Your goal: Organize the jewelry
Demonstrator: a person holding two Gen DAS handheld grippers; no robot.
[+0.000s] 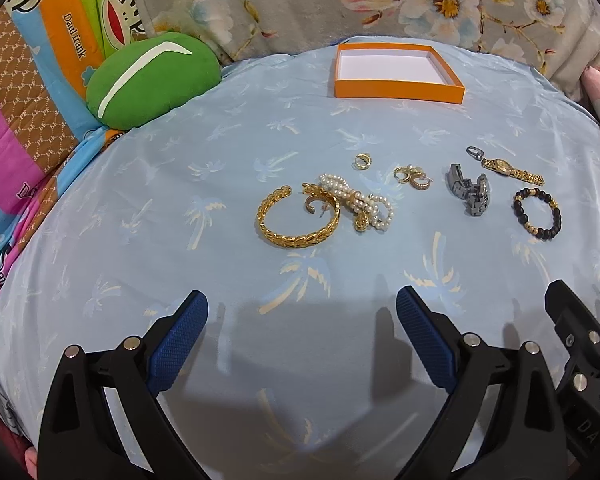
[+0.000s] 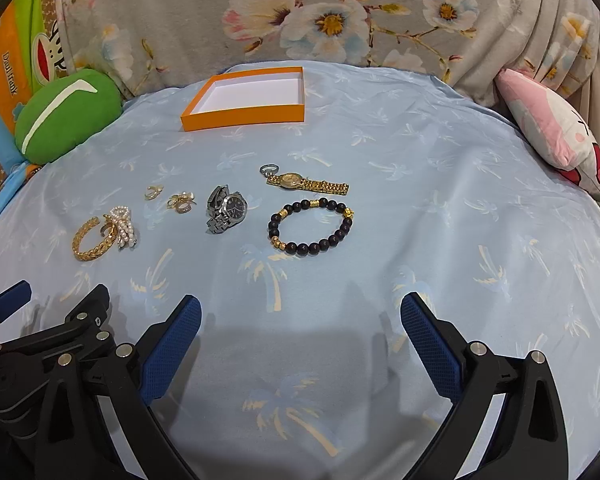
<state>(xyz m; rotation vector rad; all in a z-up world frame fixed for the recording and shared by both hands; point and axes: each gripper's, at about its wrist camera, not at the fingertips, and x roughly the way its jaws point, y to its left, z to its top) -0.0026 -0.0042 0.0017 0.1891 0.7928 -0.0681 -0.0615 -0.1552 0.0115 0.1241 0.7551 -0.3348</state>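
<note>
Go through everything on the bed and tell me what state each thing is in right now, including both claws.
Orange box: open, empty.
Gold cuff: lying flat, touching the pearl bracelet.
Pearl bracelet: bunched in a heap.
Silver watch: clasped, resting on its side.
Gold watch: laid out straight.
Bead bracelet: flat, apart from the rest.
Left claw: open, holding nothing.
Right claw: open, holding nothing.

You have a light blue palm-print sheet [image 2: 420, 208] spread as the surface. At its far left edge a green cushion [image 2: 66, 114] rests against a cartoon-monkey blanket [image 1: 40, 92]. Behind the sheet hangs grey floral fabric [image 2: 340, 12], and at its far right lies a pink pillow [image 2: 556, 128].
</note>
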